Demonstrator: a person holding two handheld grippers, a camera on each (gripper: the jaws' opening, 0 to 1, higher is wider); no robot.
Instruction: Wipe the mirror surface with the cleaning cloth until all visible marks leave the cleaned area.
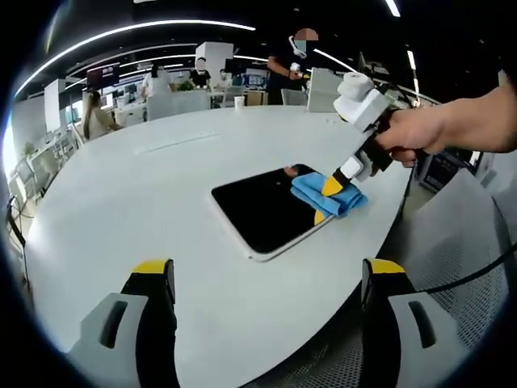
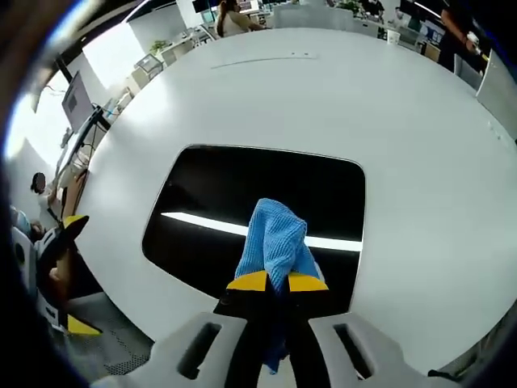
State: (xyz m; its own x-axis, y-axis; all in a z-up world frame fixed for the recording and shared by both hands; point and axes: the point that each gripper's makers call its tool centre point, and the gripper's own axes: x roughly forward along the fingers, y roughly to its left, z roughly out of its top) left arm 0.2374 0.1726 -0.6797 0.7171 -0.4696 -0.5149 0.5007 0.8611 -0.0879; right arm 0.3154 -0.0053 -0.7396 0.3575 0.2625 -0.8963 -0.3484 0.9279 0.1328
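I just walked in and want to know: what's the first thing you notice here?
The bright blue cloth pops out first, pinched in the right tongs and pressed on the dark mirror, near its edge. The mirror lies flat on a big white round table. The left tongs hang open above the table's near edge, holding nothing.

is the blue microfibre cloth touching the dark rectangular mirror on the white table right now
Touching. In the left gripper view the blue microfibre cloth lies flat on the dark rectangular mirror at its edge, pinched by the right gripper; the right gripper view shows it resting on the glass too.
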